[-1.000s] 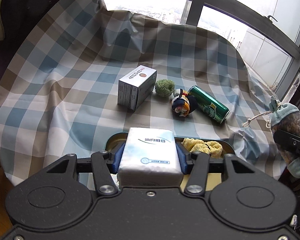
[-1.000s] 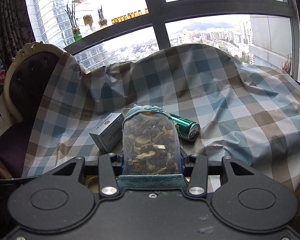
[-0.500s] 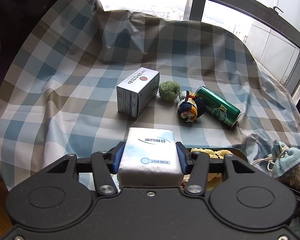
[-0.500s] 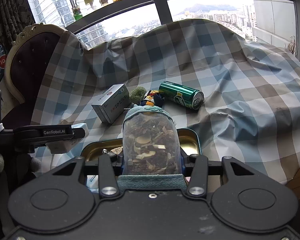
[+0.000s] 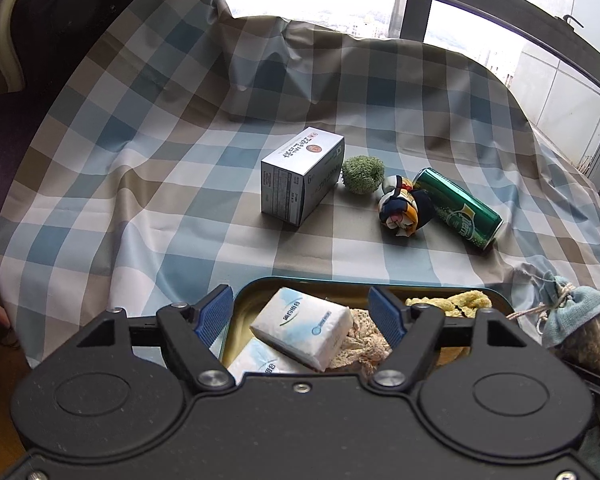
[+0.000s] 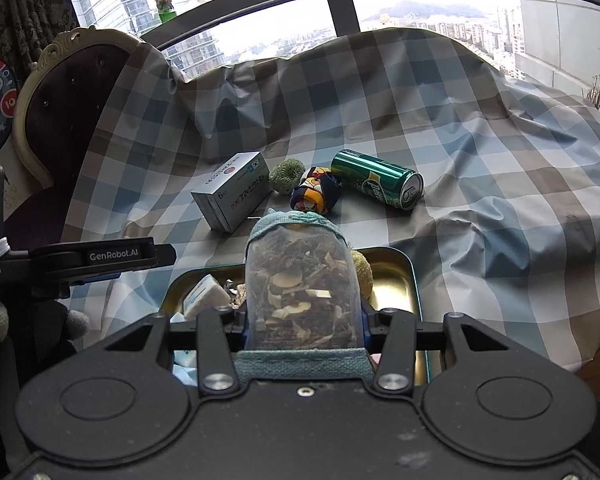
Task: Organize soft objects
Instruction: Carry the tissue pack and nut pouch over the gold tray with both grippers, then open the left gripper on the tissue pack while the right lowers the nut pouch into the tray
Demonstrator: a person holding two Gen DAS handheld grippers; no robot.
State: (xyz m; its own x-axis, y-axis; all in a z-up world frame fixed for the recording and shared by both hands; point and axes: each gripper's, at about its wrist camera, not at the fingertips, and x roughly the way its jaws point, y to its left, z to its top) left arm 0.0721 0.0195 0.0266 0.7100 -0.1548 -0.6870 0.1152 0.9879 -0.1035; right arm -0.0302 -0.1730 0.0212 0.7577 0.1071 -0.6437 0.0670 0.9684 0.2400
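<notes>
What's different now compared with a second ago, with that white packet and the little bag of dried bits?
The left gripper let go of the tissue pack: its jaws are opening, and the pack now lies in the tin on another pack. The right gripper sank toward the tin, still clamped on the herb sachet. The white box, green ball, cloth toy and can stayed put.

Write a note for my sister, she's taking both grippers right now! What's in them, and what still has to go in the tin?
Left hand-held gripper: jaws opening, nothing between them; its tissue pack lies in the tin, atop a second pack.
Right hand-held gripper: shut on the herb sachet, above the tin.
Already in the tin: tissue packs, lace cloth, yellow cloth.
Left: drop the sachet in, then probably the green pompom and the colourful plush. The box and can look hard; leave them.
</notes>
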